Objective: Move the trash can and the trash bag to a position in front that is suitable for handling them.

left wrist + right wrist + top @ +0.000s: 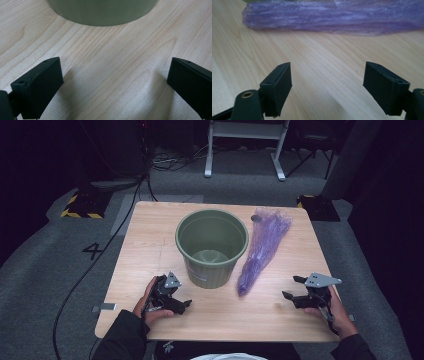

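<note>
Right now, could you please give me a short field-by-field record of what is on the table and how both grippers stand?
surface: wooden table
bin: green bucket, upright, mid-table
bag: purple plastic bag, bunched long, lying right of the bucket
left gripper: jaws open, nothing between them, pointing at the bucket's base
right gripper: jaws open, nothing between them, pointing at the bag, apart from it

Green bucket (212, 247), purple bag (262, 247), wood-grain table (145, 250)
</note>
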